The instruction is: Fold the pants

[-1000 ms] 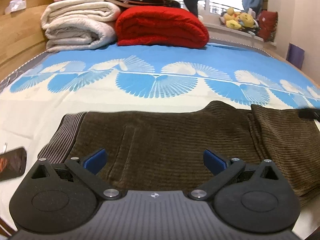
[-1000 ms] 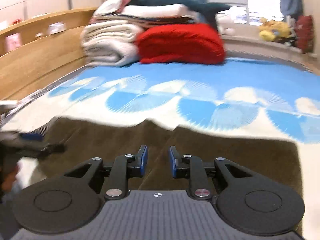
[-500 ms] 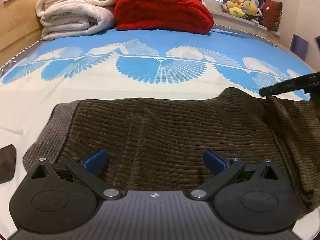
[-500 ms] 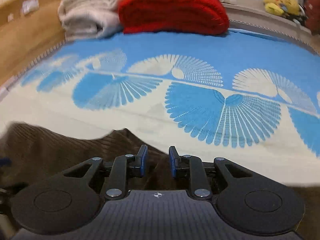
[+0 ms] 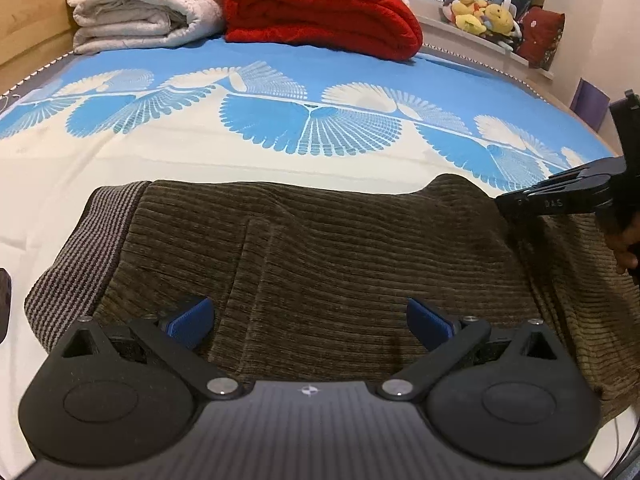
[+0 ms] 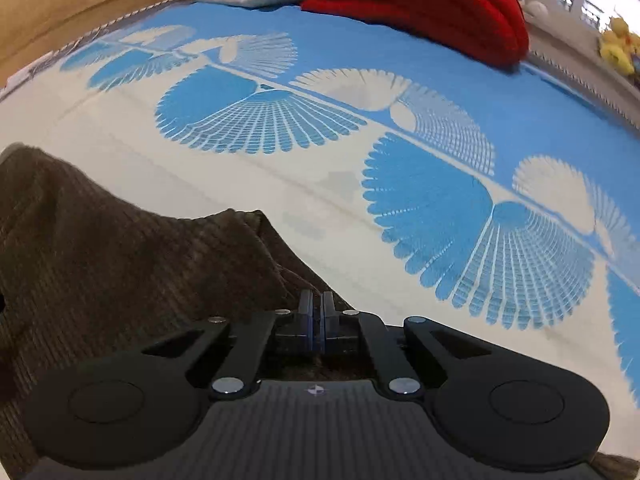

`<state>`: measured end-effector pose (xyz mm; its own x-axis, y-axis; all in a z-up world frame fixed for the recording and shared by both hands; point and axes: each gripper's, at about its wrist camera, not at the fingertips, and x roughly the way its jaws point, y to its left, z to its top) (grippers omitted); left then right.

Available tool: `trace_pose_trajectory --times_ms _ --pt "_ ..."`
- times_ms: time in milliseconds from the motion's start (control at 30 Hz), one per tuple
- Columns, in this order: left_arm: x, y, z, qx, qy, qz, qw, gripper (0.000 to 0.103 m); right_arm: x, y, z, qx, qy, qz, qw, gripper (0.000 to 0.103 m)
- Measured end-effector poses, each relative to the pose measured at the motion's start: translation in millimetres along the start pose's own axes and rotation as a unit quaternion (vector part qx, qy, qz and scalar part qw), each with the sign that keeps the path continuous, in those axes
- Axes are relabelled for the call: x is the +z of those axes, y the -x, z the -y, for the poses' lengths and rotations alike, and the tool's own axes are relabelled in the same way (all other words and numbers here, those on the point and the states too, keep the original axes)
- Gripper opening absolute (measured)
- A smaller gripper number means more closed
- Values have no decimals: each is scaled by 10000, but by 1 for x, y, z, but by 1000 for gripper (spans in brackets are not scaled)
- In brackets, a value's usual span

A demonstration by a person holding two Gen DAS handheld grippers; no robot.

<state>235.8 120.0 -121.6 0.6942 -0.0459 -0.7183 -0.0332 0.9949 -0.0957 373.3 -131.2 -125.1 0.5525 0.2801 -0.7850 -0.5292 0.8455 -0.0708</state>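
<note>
Brown corduroy pants (image 5: 340,264) spread flat across the near part of the bed (image 5: 200,148), striped waistband (image 5: 80,256) to the left in the left wrist view, legs running off to the right. Left gripper (image 5: 308,320) low over the seat of the pants, blue pads (image 5: 188,322) spread wide, cloth beneath but nothing pinched. Right gripper (image 6: 316,320) at the far edge of the fabric near the crotch peak, jaws just closed, pads all but touching; from the right wrist view, seemingly nipped on that edge of the pants (image 6: 120,264), though a thin fold between pads is hard to confirm (dark cloth against dark fingers). Same gripper seen from the left wrist view as a black bar (image 5: 560,198) lying on the fabric, a hand (image 5: 624,240) behind it. Likely step: securing grips for the first fold, one side taken, the other not yet. Next move probably calls for closing the left pads on the waistband or near edge, then lifting both points together and carrying one half over the other, keeping the tension even so the heavy ribbed cloth does not bunch. Folded red blanket (image 5: 320,4) and white quilts (image 5: 140,4) stacked at the head, well apart from the work.
</note>
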Motion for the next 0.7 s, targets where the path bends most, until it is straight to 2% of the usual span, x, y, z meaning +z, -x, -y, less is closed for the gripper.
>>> trace_pose_trajectory --times_ms 133,300,433,500,567,700 --pt "-1 1 -2 29 39 9 10000 103 2 4 9 3 -225 120 9997 1" --pt "-3 1 -1 106 -5 18 9999 103 1 -5 8 -272 -436 169 9985 1" --pt "-1 2 -1 118 17 30 9999 103 -3 -12 4 -302 -367 226 9986 3" --pt "0 4 0 111 81 65 9999 103 -3 -5 5 -290 -399 310 9983 13" --pt "1 6 1 87 110 103 9998 103 -4 10 9 -472 -424 410 9971 41" --pt "3 9 7 132 62 234 9996 103 -20 71 32 -825 -834 759 9902 51"
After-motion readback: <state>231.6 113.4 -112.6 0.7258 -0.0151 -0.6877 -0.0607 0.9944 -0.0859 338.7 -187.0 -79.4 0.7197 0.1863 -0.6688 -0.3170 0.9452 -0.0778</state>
